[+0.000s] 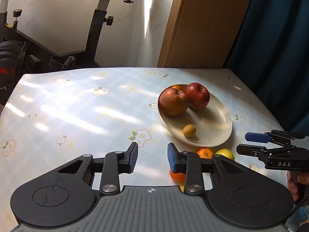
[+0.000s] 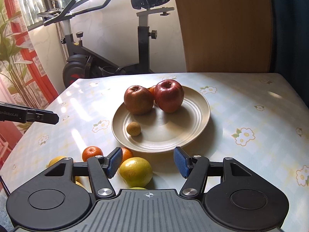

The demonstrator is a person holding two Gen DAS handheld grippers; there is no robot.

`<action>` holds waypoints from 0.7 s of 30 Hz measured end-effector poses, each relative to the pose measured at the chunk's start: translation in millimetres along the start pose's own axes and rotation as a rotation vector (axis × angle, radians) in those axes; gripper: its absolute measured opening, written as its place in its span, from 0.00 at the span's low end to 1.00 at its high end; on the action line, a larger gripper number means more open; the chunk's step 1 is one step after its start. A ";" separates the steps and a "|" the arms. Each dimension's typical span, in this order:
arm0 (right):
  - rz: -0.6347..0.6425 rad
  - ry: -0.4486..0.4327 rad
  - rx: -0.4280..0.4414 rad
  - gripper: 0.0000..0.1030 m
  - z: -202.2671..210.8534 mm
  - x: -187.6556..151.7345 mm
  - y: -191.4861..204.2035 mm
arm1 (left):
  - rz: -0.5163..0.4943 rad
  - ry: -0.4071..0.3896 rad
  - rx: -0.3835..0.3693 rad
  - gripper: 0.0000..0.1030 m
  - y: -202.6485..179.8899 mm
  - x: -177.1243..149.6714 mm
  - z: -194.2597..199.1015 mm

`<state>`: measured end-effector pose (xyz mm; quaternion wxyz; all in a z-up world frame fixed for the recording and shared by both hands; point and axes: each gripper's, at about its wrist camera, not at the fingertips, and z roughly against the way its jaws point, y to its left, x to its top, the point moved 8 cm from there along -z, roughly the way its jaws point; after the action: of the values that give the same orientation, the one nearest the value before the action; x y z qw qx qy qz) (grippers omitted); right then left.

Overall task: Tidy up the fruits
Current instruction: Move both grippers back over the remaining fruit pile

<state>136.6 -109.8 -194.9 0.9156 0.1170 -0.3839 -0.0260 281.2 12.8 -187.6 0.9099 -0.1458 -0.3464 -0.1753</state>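
Observation:
A cream plate [image 2: 195, 104] [image 1: 216, 123] holds two red apples [image 2: 168, 95] [image 2: 138, 100], a small brown round fruit [image 2: 133, 128] and an orange [image 2: 152, 89] half hidden behind the apples. On the table in front of the plate lie tangerines [image 2: 92, 152] [image 2: 127, 153] and yellow-green fruits [image 2: 136, 172] [image 2: 58, 159]. My right gripper [image 2: 148, 162] is open and empty, just above the yellow-green fruit. My left gripper [image 1: 152, 157] is open and empty, left of the plate, with an orange [image 1: 176, 175] under its right finger. The right gripper also shows in the left wrist view [image 1: 243, 143].
The table [image 1: 77, 106] has a pale flowered cloth. An exercise bike [image 2: 115, 58] stands behind its far edge, a wooden panel [image 2: 222, 25] and dark curtain at the back right, a plant [image 2: 11, 48] at the left.

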 end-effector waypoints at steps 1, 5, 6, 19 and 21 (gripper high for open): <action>0.000 0.002 -0.001 0.55 1.8 -2.5 1.4 | 0.006 -0.002 -0.001 0.34 -0.7 -2.7 1.5; 0.023 0.008 -0.014 0.55 7.9 -12.3 5.6 | 0.038 -0.014 -0.002 0.35 -4.1 -12.1 7.2; 0.025 0.011 -0.014 0.55 9.2 -14.3 6.5 | 0.042 -0.018 -0.002 0.35 -5.5 -14.4 8.6; 0.045 0.053 -0.014 0.55 4.3 -32.2 17.2 | 0.117 -0.016 0.006 0.37 -11.7 -44.4 18.4; 0.051 0.060 -0.016 0.55 3.0 -34.2 18.5 | 0.128 -0.006 0.004 0.37 -11.5 -48.5 17.1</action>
<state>109.5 -87.7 -212.3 0.9279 0.1006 -0.3590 -0.0024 232.6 19.6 -206.7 0.9185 -0.1663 -0.3396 -0.1158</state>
